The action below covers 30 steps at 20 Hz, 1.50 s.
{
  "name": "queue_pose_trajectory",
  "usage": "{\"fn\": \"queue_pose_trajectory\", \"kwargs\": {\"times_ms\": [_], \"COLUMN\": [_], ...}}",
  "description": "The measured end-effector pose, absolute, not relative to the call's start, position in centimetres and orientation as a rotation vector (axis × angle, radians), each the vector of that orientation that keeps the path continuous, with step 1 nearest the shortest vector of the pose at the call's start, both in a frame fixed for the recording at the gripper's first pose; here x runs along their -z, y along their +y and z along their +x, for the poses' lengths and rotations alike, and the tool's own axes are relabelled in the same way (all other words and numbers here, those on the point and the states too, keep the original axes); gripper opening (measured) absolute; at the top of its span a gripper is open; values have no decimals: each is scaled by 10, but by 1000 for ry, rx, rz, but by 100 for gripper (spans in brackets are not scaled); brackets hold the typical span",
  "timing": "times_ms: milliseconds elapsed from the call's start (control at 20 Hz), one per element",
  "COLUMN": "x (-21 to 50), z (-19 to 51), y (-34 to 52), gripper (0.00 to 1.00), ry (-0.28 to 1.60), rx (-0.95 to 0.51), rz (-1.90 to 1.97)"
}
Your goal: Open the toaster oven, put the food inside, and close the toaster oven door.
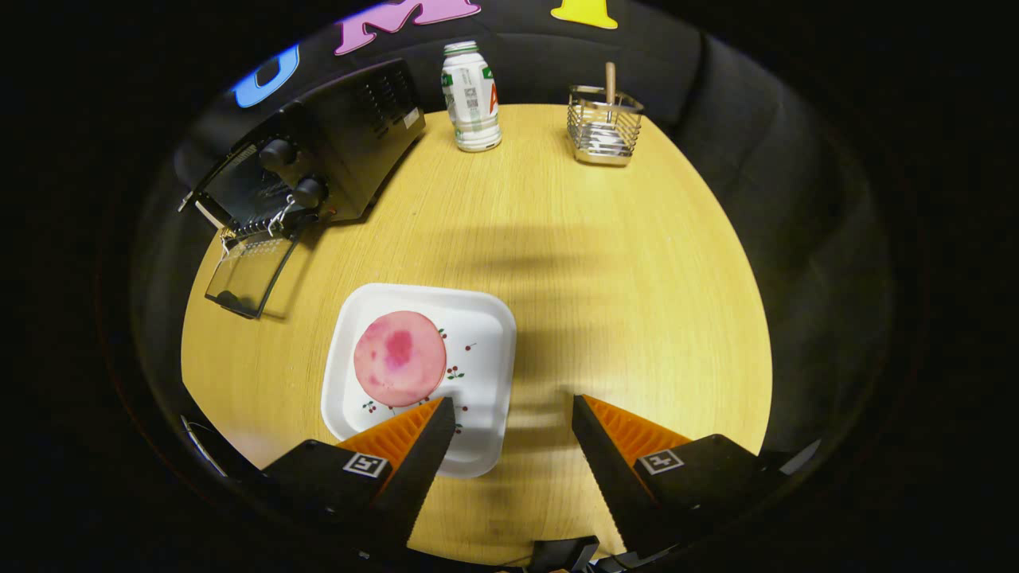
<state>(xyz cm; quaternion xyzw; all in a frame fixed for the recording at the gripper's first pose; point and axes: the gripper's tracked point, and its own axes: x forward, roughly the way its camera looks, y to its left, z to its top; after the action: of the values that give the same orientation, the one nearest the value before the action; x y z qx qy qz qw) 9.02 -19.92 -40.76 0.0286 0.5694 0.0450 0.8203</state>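
On plate (486, 334): food (400, 358), oven (318, 159) door (251, 274) already down. Gripper (513, 418) spread, empty (off-centre); shift left, straddle food, pinch gently.

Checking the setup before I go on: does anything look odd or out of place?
Nothing stands out. The toaster oven door is down, as the task needs; the pink food lies flat on its plate; the gripper fingers are open, holding nothing.

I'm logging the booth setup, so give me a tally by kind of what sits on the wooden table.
Appliances: 1, the toaster oven, door open.
Dishes: 1, the white plate.
Food: 1, the pink round slice on the plate.
Bottles: 1, the white bottle.
Racks: 1, the wire holder.
Total: 5.
The gripper is open, holding nothing.
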Motion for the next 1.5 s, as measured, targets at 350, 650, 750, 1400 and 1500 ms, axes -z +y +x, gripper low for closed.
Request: {"fn": "queue_pose_trajectory", "kwargs": {"times_ms": [350,650,750,1400,1500], "x": [419,420,422,412,403], "z": [88,86,86,64,59], "y": [-194,-199,-202,-196,-198], "gripper": [78,28,14,5,5], "ry": [1272,1358,1374,1345,1292], "rx": [-96,-36,-29,11,16], "rz": [43,160,228,648,716]}}
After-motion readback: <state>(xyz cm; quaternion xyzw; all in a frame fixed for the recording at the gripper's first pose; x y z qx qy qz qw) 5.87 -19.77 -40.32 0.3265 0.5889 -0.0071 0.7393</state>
